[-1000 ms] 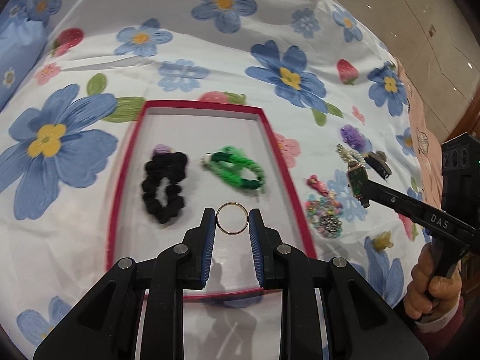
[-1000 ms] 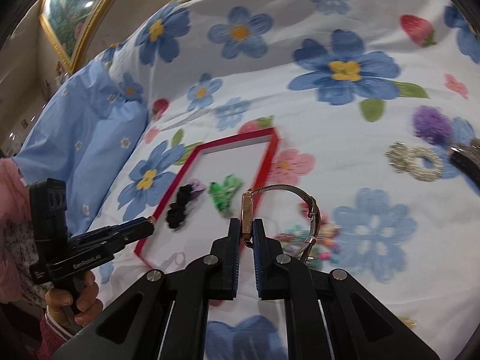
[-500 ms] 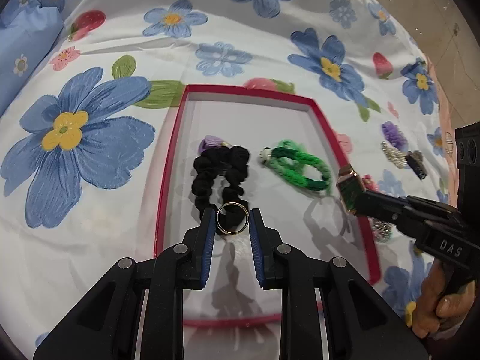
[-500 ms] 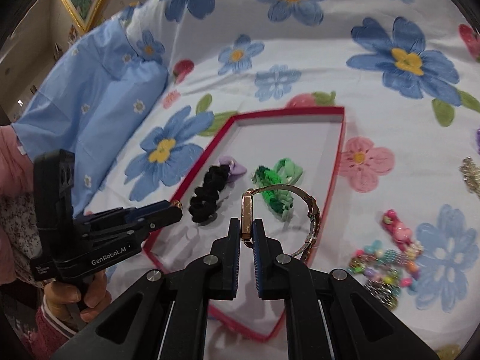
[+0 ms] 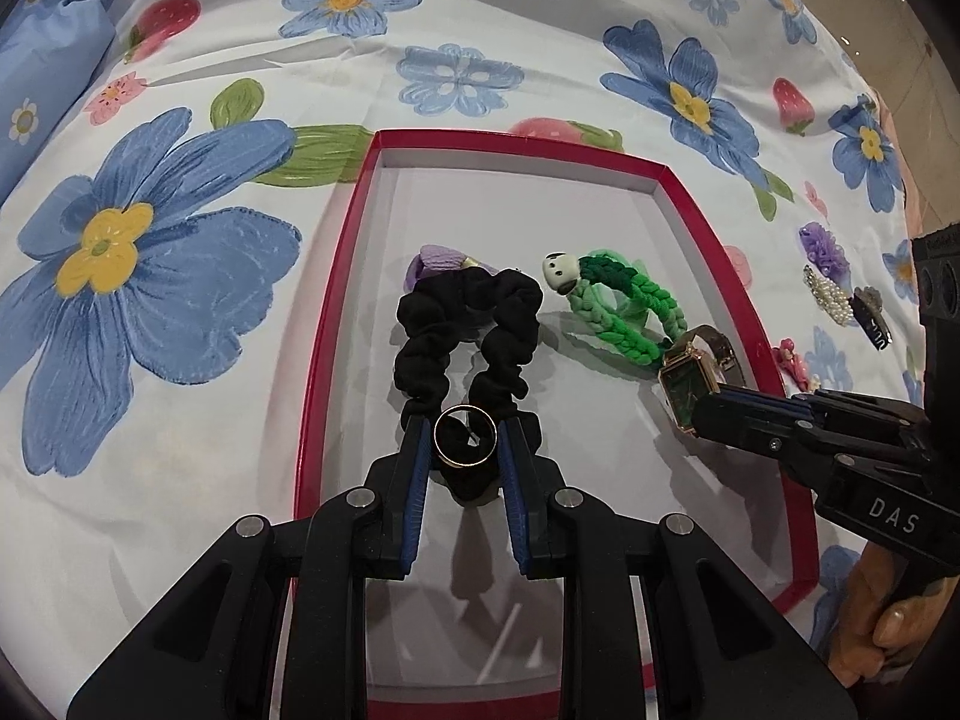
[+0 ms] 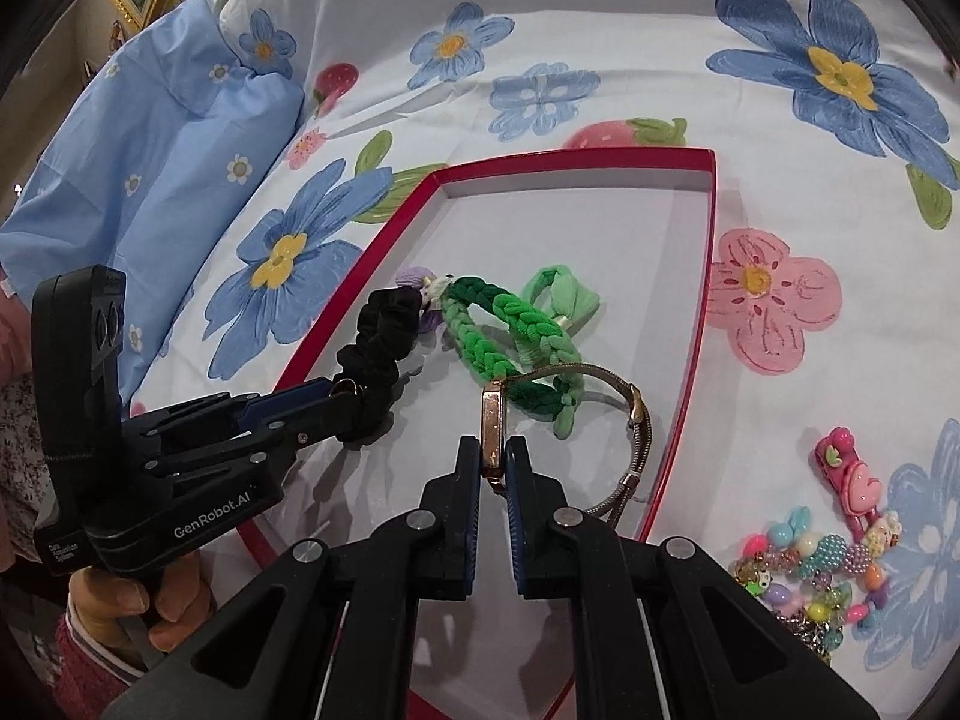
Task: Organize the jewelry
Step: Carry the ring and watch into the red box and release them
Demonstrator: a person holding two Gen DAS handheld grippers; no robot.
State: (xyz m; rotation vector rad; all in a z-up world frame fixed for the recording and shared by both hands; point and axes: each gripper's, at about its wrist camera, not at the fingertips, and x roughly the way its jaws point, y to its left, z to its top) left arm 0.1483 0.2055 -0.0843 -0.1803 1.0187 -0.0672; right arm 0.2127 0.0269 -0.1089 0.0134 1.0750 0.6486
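Both pairs of tongs hang over the red-rimmed tray [image 5: 336, 312], which lies on a flower-printed sheet [image 5: 180, 480], apparently a bed though the view does not settle it. The left tongs [image 5: 465, 450] pinch a thin gold ring [image 5: 465, 435] by its outer edges, so its hole faces the camera and both pads bear on metal; it sits above the near end of the black scrunchie [image 5: 456, 336] already lying in the tray. The right tongs [image 6: 493, 468] are pressed tight on the gold case of a green-faced watch [image 6: 492, 432], gripping it edge-on, which lets the mesh band [image 6: 630, 438] loop free to the right, over the tray floor near the right rim. A green braided bracelet [image 6: 510, 336] with a small white charm lies between scrunchie and watch, just beyond the watch. Pieces in the tray are laid side by side, so each new one probably wants its own bare patch; the ring would be hard to find if let go onto the scrunchie, and open floor shows nearer the tongs. Outside the tray, to the right, wait a heap of coloured beads [image 6: 810, 576], a pink clip [image 6: 852, 480], a pearl clip [image 5: 831, 294] and a purple flower piece [image 5: 825, 246].
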